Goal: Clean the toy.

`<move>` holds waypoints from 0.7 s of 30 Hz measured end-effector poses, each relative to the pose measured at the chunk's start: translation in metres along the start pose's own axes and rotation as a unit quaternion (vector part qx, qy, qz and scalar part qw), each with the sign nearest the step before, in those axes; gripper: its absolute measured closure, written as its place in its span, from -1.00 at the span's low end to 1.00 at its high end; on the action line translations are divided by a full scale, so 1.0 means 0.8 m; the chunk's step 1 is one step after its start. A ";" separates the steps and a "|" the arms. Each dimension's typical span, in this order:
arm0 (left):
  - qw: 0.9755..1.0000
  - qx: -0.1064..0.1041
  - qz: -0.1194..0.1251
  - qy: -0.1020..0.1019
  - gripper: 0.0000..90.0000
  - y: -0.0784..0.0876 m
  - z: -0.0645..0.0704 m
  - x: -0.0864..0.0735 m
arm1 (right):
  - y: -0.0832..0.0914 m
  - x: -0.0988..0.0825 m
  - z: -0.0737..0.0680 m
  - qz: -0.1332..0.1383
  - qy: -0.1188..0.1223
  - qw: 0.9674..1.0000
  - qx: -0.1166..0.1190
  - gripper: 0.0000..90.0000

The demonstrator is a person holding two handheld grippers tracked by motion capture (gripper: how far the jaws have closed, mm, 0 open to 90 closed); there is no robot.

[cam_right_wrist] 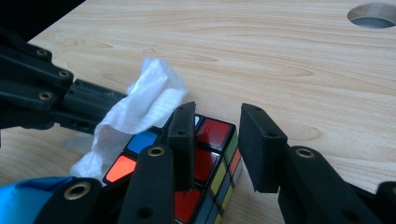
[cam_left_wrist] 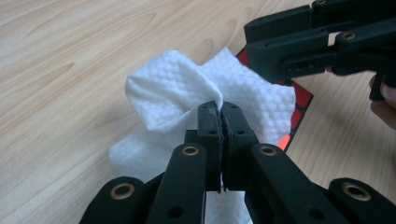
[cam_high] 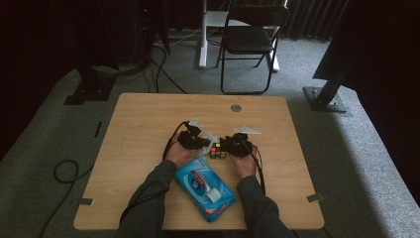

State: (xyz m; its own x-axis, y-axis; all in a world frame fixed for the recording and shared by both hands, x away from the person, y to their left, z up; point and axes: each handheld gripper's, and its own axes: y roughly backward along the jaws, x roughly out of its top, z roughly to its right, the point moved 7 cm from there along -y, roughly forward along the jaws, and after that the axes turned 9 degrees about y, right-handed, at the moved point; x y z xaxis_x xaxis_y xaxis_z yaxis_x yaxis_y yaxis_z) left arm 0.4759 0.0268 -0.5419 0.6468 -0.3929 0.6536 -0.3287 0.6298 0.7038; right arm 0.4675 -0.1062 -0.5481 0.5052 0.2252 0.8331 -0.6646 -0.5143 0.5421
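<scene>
A scrambled Rubik's cube [cam_high: 217,151] sits on the wooden table [cam_high: 148,119] between my two grippers. My left gripper [cam_left_wrist: 220,108] is shut on a crumpled white wipe [cam_left_wrist: 173,84], which lies draped over the cube's [cam_left_wrist: 301,100] red side. In the high view this gripper [cam_high: 205,143] is just left of the cube. My right gripper [cam_right_wrist: 218,109] is open at the cube's [cam_right_wrist: 212,135] right corner, one jaw over the top face and the other beside the side face. Whether they touch it I cannot tell. The wipe [cam_right_wrist: 144,105] covers the cube's far left corner.
A blue pack of wet wipes [cam_high: 204,187] lies on the table between the person's forearms, close behind the cube. A round cable hole [cam_high: 236,107] is near the table's far edge. A black folding chair [cam_high: 250,37] stands beyond the table.
</scene>
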 end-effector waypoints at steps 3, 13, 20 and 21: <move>1.000 0.006 -0.002 0.001 0.96 -0.002 -0.002 0.002 | 0.000 0.000 0.000 0.001 0.000 1.000 -0.002 0.50; 0.997 0.039 -0.068 -0.008 0.96 -0.028 -0.013 -0.017 | 0.000 0.000 -0.001 0.001 -0.001 1.000 -0.002 0.52; 0.993 0.056 -0.097 -0.037 0.96 -0.036 -0.012 -0.024 | 0.000 0.000 -0.001 0.002 -0.003 1.000 -0.002 0.52; 0.993 0.057 -0.095 -0.037 0.96 -0.036 -0.011 -0.024 | 0.000 0.000 -0.001 0.002 -0.004 1.000 -0.002 0.52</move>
State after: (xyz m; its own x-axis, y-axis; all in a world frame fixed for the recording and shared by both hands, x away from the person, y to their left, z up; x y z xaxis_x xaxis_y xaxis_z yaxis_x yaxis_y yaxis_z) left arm 0.4790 0.0224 -0.5774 0.6540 -0.5473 0.5222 -0.2851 0.4610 0.8403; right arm 0.4667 -0.1057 -0.5481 0.5066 0.2172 0.8343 -0.6690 -0.5113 0.5394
